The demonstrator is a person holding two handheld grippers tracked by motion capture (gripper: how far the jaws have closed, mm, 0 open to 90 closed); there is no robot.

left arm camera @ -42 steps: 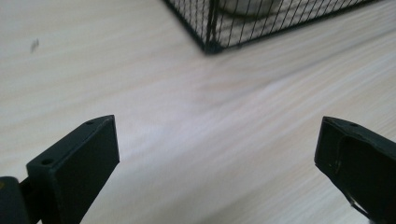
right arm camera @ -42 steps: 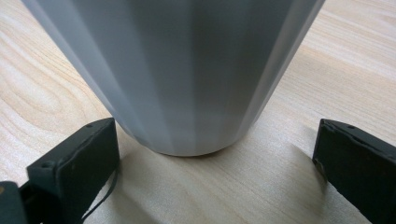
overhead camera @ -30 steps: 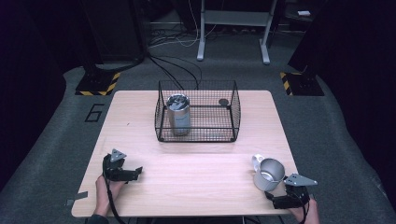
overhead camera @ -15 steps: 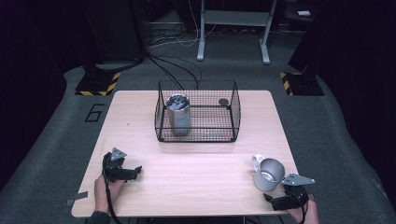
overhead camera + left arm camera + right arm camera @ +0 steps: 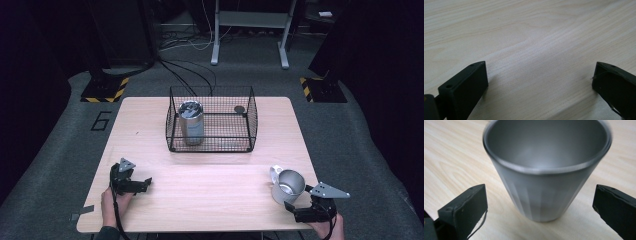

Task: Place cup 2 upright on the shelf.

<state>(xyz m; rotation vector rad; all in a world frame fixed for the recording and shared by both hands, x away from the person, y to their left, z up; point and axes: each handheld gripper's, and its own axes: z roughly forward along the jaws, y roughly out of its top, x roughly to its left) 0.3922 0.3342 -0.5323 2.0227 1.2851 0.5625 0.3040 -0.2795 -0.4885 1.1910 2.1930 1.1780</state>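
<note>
Standing in the middle of the table (image 5: 150, 125), a wire cage (image 5: 210, 120) holds a shiny can (image 5: 191, 122) on its left side and a small dark round thing (image 5: 239, 109) at its back right. At lower right, an empty metal cup (image 5: 287, 184) stands upright between the right gripper's (image 5: 295, 209) wide-open jaws, touching neither. At lower left, the left gripper (image 5: 142, 183) gapes open over bare wood, holding nothing.
</note>
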